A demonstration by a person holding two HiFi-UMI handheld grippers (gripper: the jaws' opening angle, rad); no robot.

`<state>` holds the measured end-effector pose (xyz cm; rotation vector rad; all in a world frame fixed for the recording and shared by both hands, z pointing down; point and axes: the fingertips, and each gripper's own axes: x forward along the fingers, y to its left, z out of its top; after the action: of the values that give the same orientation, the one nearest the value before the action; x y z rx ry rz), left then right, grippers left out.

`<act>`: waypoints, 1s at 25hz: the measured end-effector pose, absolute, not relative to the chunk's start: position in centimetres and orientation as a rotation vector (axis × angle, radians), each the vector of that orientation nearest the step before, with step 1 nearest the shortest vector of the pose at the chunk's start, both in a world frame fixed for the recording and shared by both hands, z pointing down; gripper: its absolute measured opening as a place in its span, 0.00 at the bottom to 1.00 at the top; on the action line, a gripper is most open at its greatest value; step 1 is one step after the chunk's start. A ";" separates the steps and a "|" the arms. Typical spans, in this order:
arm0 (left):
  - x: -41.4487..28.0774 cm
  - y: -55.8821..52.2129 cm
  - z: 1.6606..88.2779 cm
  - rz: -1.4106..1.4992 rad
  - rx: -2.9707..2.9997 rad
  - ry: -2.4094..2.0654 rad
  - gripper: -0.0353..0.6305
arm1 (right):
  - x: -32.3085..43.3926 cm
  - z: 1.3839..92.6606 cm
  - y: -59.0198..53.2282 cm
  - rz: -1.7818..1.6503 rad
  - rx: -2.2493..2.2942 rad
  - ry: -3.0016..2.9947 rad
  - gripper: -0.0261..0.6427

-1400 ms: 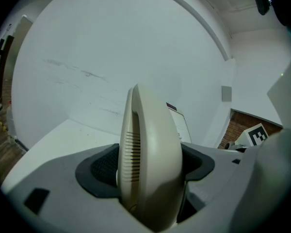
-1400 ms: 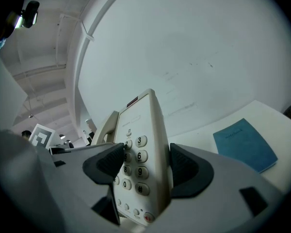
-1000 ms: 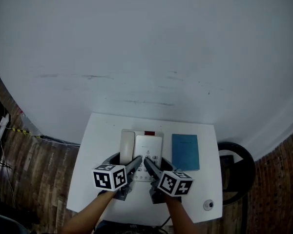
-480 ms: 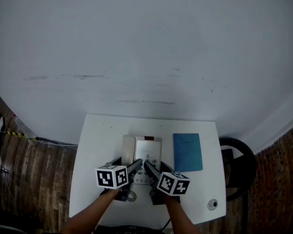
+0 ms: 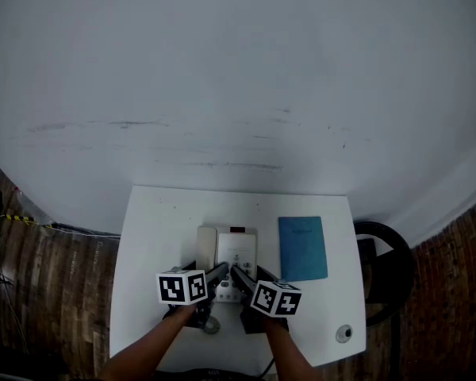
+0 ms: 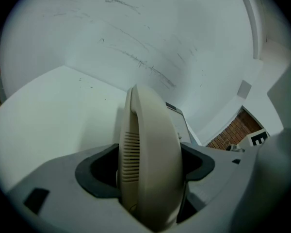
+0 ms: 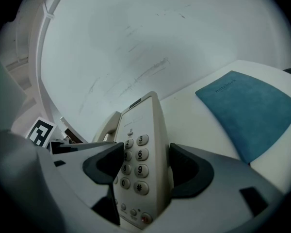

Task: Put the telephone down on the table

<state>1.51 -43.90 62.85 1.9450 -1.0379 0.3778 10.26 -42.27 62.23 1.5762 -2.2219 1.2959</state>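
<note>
A blue notebook (image 5: 303, 248) is lying flat just to the right of the right gripper (image 5: 239, 275), cover facing up, near the jaws but not touching them. A small round object (image 5: 344, 333) with a pale rim and a dark centre is sitting further right of that gripper and nearer the person; what it is cannot be told. A black round stool (image 5: 385, 272) is standing well to the right, beyond the notebook. A white wall (image 5: 238, 78) is rising ahead of both grippers. Brick-patterned floor (image 5: 55, 292) is showing well to the left of the left gripper (image 5: 216, 276) — a thin yellow-and-black striped strip (image 5: 24, 217) is running across it there.
</note>
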 end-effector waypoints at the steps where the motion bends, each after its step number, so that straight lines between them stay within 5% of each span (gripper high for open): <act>1: 1.5 -44.0 63.0 0.379 1.942 -1.035 0.60 | 10.3 62.4 -42.3 1.295 1.576 -2.219 0.48; 25: 2.3 -44.0 64.5 0.508 1.935 -1.030 0.60 | 10.7 63.9 -42.2 1.246 1.581 -2.181 0.48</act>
<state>2.34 -44.00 64.47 1.9346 -1.0298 0.5078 10.68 -42.17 63.95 1.5809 -2.1812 1.2464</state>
